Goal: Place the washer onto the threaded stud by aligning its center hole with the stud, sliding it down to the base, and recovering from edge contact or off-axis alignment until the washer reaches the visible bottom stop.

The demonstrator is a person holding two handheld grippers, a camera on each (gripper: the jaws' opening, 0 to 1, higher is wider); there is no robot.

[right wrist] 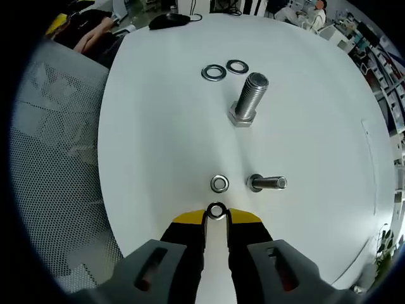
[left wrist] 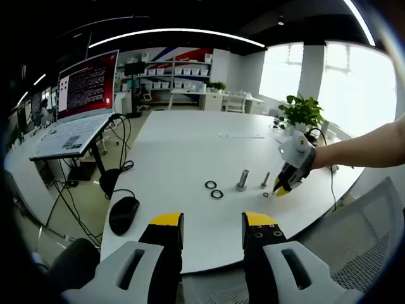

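Gripping a small washer (right wrist: 216, 211) at the tips of the right gripper (right wrist: 216, 215), low centre of the right gripper view; jaws nearly closed, pinching its rim. Judged as the pickup/carry step, washer not yet on any stud. Saw a second small washer (right wrist: 219, 183) flat on the table (right wrist: 158, 145) just above the tips, and the small stud (right wrist: 267, 183) beside it to the right, looking tipped over in this view. Saw the big stud (right wrist: 249, 98) upright in the upper centre, two larger washers (right wrist: 214, 73) further up, near each other.

In the left gripper view, found the right gripper (left wrist: 283, 185) at right of centre, tips down near the small stud (left wrist: 266, 180), which looked upright there. Left gripper (left wrist: 212, 223) at bottom centre, jaws wide, holding nothing, well apart from the work.

Next, probably: lift, bring hole over stud tip, square to axis, lower to base. Couldn't tell stud tilt for sure.
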